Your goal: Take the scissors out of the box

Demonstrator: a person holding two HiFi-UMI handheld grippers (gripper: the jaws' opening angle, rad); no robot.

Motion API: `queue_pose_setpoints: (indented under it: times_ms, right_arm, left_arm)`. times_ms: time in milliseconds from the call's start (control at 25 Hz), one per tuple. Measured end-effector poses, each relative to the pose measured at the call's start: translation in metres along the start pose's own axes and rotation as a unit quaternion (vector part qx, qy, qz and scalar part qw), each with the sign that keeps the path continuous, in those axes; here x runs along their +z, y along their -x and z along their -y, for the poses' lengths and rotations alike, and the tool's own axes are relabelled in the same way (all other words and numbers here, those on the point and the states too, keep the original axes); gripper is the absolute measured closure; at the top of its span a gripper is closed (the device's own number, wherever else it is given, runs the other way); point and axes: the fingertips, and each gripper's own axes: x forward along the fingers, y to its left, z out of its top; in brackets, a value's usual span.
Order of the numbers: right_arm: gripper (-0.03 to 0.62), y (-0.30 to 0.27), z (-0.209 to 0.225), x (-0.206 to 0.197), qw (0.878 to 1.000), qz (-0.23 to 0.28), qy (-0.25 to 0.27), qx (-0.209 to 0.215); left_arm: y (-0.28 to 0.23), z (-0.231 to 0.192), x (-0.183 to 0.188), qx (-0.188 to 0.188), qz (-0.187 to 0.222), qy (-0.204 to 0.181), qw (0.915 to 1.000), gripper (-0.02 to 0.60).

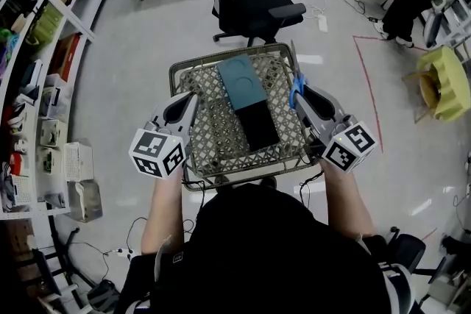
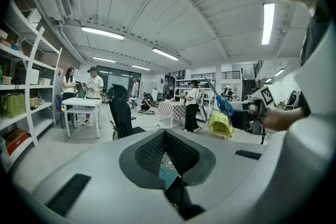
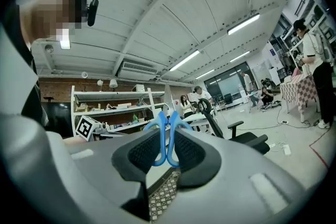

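Scissors with blue plastic handles and steel blades (image 1: 295,81) sit in our right gripper (image 1: 301,96), out of the flat rectangular box, teal at one end and black at the other (image 1: 249,104). In the right gripper view the two blue loops of the scissors (image 3: 167,140) stand between the black ribbed fingers (image 3: 140,152), which press on them from both sides. From the head view we see the blades pointing away from us, over the right rim of the brown wire-mesh basket (image 1: 179,73), with the handles just beside that rim and apart from the box. The box lies flat in the middle of the basket, its teal end farther from us. Our left gripper (image 1: 193,101) hangs over the left part of the basket, near the box; in the left gripper view its fingers (image 2: 149,152) meet at the tips with nothing between them, and the box shows below them. That view also catches the scissors (image 2: 224,105) held upright in the air on the right. A black office chair (image 1: 254,0) stands on the pale floor beyond the basket
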Motion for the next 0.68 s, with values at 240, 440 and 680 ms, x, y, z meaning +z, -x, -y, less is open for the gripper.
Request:
queue_pose_setpoints:
  times_ms: [240,440,680]
  right_arm:
    - [0.497,-0.002,0.003,-0.001,1.000,-0.001,-0.005,-0.005]
    - [0.497,-0.007,0.005,-0.003,1.000,-0.010,-0.006,-0.007]
    - [0.497,-0.007,0.002,-0.013,1.000,-0.023,-0.012,-0.008]
  left_arm:
    - [0.000,-0.002,0.000,-0.001,0.001,0.000,1.0000,0.575]
    - [-0.001,-0.004,0.001,0.000,0.002,-0.002,1.0000,0.575]
    - [0.003,-0.005,-0.004,0.000,-0.002,0.002,1.0000,0.575]
